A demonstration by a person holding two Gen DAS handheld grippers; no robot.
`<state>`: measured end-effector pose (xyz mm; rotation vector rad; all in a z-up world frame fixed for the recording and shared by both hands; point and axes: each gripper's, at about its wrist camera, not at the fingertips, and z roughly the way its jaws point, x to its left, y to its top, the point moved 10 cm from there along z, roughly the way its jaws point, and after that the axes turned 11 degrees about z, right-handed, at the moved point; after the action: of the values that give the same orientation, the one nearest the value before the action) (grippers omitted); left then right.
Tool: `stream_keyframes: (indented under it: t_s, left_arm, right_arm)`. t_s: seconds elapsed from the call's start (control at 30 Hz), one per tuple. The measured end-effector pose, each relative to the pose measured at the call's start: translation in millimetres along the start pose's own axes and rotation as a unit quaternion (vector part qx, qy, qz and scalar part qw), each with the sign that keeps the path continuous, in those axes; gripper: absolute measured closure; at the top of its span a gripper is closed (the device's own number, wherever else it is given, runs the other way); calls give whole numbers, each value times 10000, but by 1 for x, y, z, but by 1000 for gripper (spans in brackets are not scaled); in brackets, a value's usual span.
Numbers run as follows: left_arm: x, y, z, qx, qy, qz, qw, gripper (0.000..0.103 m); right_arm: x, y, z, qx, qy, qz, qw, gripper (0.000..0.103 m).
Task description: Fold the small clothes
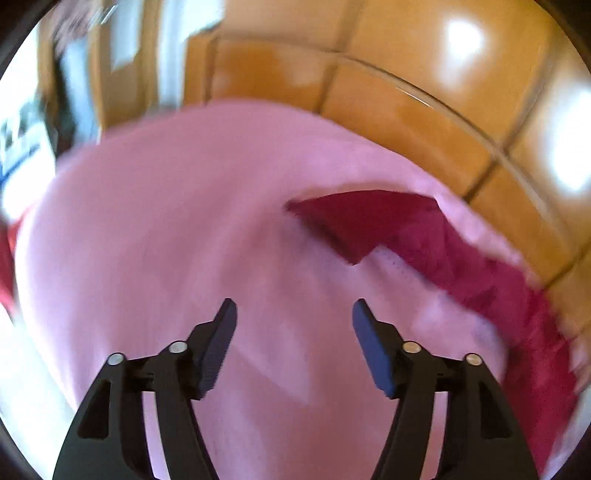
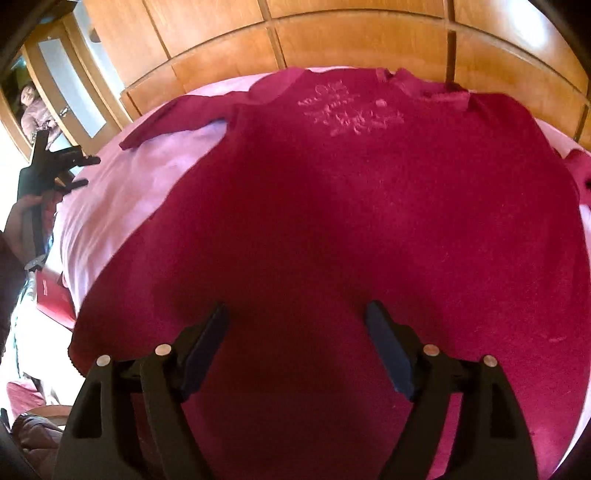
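Note:
A dark red long-sleeved sweater (image 2: 332, 206) with pale embroidery on the chest lies flat and spread out on a pink sheet (image 2: 122, 195). My right gripper (image 2: 295, 314) is open and empty just above the sweater's lower body. One sleeve (image 2: 177, 122) stretches out to the left. My left gripper (image 1: 293, 310) is open and empty over the bare pink sheet (image 1: 166, 229), with the sweater's sleeve (image 1: 424, 236) ahead to its right. The left gripper also shows at the left edge of the right wrist view (image 2: 79, 171). The left wrist view is motion-blurred.
Orange-brown wooden panels (image 2: 351, 33) stand right behind the sheet. A door with a glass pane (image 2: 70, 81) and a person's reflection (image 2: 35, 110) are at the far left. A red flat item (image 2: 51, 299) lies beside the sheet's left edge.

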<state>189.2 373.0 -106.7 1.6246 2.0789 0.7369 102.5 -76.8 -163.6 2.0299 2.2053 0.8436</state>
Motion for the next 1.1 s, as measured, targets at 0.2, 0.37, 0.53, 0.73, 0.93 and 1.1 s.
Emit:
stream_keyframes:
  t_s: [0.2,0.37,0.53,0.73,0.93,1.1]
  left_arm:
    - [-18,34,33,-337,838,1278,9877,35]
    - [-17,52,69,33,499,1588,9860,99]
    - [-5,91,30,-70,-649,948,9934,100]
    - [35,129,-22,62,-1997,-468,9787,100]
    - [70,136,35,631,-1230,-776,9874,100]
    - [100,111,104,1080,-212,-840,9904,101]
  right_arm:
    - [5,0,4,0,-8,-91,10000,14]
    - [5,2,7,12,-12,-79,10000,13]
    - [3,4,4,126,121,27,9998,13]
    - [2,5,2,203,218,118,9995,13]
    - [3,5,2,209,169,100,9996,13]
    - [3,4,2,231,60,42,9997,14]
